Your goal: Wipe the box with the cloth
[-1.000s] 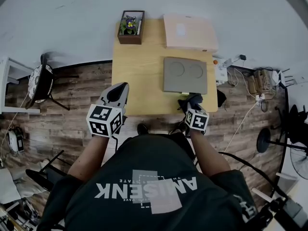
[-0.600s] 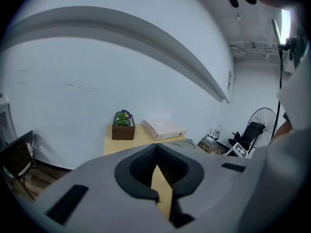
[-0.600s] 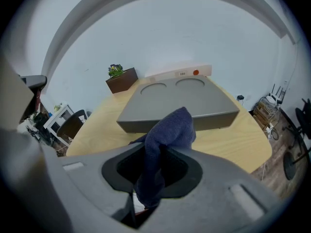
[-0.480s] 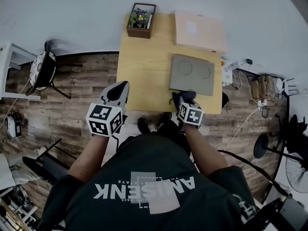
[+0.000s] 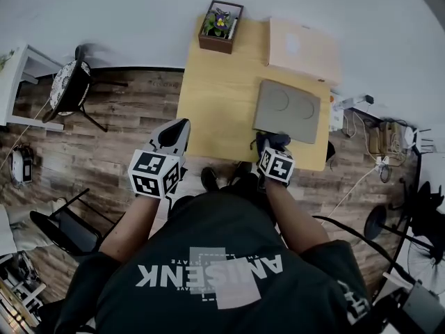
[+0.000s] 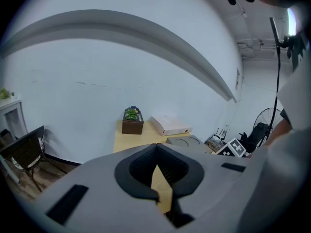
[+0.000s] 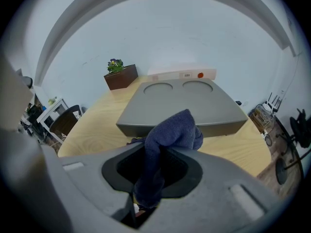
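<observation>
The right hand-held gripper [image 7: 158, 152] is closed on the cloth [image 7: 171, 130]. The cloth is dark blue and soft, and a bunch of it sticks up out of the jaws. It sits right by the near side of the box [image 7: 182, 103], close to the box's near left corner, but I cannot tell if it touches the box. The box is grey and flat, with two round dents in its top. It lies on the right part of the wooden table [image 5: 215, 96]. The left hand-held gripper [image 6: 156, 154] has its jaws pressed together at the tips, and there is nothing in them. It is held up by the table's near left corner, well apart from the box. At the far end of the table stands a small brown planter [image 5: 220, 26] with green leaves and little flowers. Beside it, behind the grey box, lies a flat pale box [image 5: 304, 49]. A dark chair [image 5: 69, 92] stands on the wood floor to the left, near the white wall.
</observation>
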Available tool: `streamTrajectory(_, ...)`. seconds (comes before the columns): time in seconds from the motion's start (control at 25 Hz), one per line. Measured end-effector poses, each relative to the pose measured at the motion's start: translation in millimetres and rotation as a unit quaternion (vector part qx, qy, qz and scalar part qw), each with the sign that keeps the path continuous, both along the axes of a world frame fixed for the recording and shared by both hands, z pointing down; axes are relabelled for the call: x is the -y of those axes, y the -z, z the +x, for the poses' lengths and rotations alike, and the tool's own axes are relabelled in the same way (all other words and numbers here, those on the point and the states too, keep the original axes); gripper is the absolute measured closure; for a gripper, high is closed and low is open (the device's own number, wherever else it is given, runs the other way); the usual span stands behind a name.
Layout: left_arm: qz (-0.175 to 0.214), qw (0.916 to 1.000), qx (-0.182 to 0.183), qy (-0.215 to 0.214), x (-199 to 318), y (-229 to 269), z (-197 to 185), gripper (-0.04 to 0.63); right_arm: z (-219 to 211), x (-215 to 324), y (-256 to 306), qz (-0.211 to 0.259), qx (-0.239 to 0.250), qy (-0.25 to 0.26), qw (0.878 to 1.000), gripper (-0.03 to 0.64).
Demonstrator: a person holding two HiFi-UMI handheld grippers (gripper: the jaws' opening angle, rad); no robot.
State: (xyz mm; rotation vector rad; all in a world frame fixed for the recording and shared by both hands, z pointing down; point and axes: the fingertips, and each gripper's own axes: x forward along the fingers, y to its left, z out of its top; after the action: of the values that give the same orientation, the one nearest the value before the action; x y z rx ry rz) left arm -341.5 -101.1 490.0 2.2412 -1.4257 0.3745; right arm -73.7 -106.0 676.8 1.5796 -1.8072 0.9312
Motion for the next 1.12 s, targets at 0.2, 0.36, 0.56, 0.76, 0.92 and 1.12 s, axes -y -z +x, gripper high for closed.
streamTrajectory(0.2,0.000,0.9998,-0.002,-0.018,-7,0,12,0.594,-2,-3,2,0.000,0.003,-0.024,1.000,0.535)
streamTrajectory(0.36,-0.006,0.9997,-0.001,-0.024,-13,-3,13,0.594,-8,-5,11,0.017,-0.031,-0.012,0.999,0.535)
streamTrajectory(0.56,-0.008,0.9997,0.002,-0.021,-18,-6,11,0.594,-25,-11,2,0.008,0.023,-0.005,1.000,0.535)
streamTrajectory(0.76,-0.002,0.9998,0.003,-0.018,-21,-1,7,0.594,-38,-3,0,0.009,0.043,0.025,0.999,0.535)
streamTrajectory(0.92,-0.003,1.0000,0.003,-0.003,-24,-2,-4,0.594,-61,-4,2,0.005,0.056,0.055,0.997,0.535)
streamTrajectory(1.12,-0.005,0.9999,0.000,0.015,-31,-4,-16,0.594,-93,-11,8,-0.005,0.079,0.091,0.993,0.535)
